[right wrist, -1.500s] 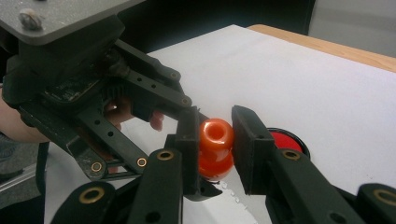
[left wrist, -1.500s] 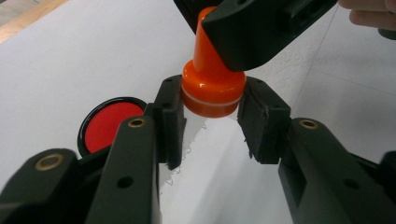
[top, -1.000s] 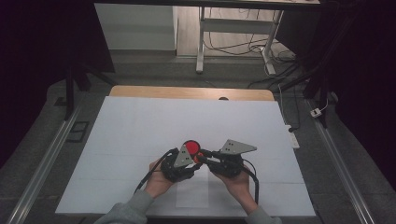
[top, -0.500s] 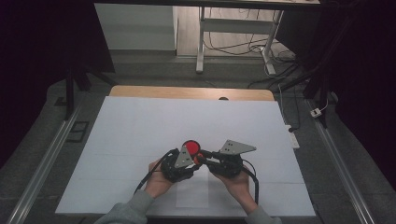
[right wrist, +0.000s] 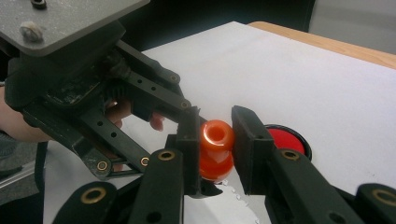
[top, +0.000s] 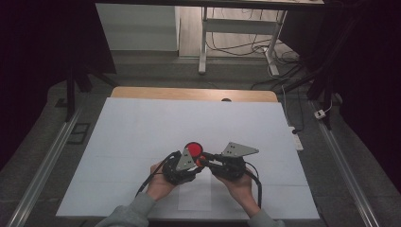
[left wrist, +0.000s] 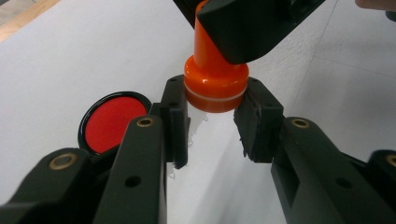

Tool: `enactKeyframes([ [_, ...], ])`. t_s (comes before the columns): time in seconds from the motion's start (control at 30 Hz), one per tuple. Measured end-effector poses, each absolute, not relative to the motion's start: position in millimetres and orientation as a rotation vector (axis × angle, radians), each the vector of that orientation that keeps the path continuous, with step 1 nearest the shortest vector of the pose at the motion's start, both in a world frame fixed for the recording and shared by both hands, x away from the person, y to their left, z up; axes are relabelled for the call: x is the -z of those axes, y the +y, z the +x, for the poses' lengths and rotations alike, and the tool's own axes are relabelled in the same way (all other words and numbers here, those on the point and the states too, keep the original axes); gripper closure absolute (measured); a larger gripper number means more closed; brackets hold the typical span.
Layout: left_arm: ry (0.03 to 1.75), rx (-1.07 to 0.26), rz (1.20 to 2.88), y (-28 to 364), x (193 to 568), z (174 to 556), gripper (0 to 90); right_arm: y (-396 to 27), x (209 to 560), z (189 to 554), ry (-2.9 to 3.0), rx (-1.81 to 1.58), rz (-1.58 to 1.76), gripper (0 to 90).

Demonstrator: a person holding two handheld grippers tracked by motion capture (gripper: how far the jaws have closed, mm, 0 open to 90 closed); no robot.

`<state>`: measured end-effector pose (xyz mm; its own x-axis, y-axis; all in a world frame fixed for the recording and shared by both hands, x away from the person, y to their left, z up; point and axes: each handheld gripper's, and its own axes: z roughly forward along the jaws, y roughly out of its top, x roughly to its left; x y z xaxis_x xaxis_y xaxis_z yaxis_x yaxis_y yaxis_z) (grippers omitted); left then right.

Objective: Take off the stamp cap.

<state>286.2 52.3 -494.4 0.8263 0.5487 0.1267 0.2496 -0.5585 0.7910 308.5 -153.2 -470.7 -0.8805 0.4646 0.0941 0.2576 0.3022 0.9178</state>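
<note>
Item: orange plastic piece (left wrist: pixel 215 81), glossy, with a narrow neck, a wider rounded base ringed by a pale band, and a hole at its narrow end, as seen in the right gripper view (right wrist: pixel 216 148). It is held above the desk (top: pixel 142 127), between the two tools, near the middle of the front half of the white desk surface.

Item: left tool (left wrist: pixel 211 119), held in the person's left hand (top: pixel 160 186). Its two black pads are set against either side of the wide base of the orange piece; the tool is clenched on that base. A scrap of clear, jagged-edged film (left wrist: pixel 194 133) is seen between the pads, below the piece.

Item: right tool (right wrist: pixel 217 140), held in the person's right hand (top: pixel 241 187). Its pads are closed on the narrow neck of the orange piece from both sides. In the left gripper view it is seen coming in from above.

Item: red round disc with black rim (top: pixel 193 150), lying flat on the desk just beyond the tools, close to the left tool's tip. It is also seen in the left gripper view (left wrist: pixel 114 121) and the right gripper view (right wrist: pixel 286 138).

Item: grey three-cornered plates, one on each tool, seen from above.

Item: wooden strip (top: pixel 189 93) along the far edge of the desk.
</note>
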Motion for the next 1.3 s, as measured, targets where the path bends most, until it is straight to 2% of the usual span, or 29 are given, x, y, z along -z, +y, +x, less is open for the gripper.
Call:
enactKeyframes([
  [1.3, 0.568, -0.482, 2.183, 52.4, 494.2, 284.6, 66.0, -154.6, 470.4, 307.9, 2.363, -1.649, 0.688, 73.6],
])
